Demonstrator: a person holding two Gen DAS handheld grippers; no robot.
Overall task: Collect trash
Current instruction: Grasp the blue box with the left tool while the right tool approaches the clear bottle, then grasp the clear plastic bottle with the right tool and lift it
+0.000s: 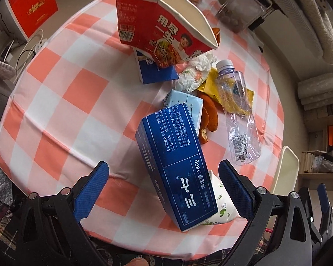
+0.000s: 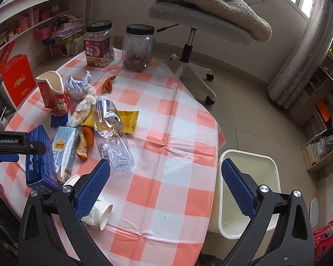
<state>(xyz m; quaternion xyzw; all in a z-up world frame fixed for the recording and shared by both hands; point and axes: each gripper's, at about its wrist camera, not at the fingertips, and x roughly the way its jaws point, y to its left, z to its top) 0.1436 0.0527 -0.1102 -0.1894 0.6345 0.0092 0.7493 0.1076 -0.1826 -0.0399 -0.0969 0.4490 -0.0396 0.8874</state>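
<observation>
Blue box [image 1: 177,166] half-hides paper cup [image 1: 222,201]; both claws, left [image 1: 164,190] and right [image 2: 165,186], gape.

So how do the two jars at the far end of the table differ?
The labelled jar wears a purple label and holds pale, mixed contents; the plain jar has clear walls in this view and a low layer of dark round pieces. Both stand upright on the checked tablecloth with black lids on.

Counts: 2 jars [image 2: 99,44], 1 bottle [image 2: 112,133], 2 cups [image 2: 52,89], 3 cartons [image 1: 177,166], 1 wrapper [image 2: 126,122], 1 bin [image 2: 248,195].
</observation>
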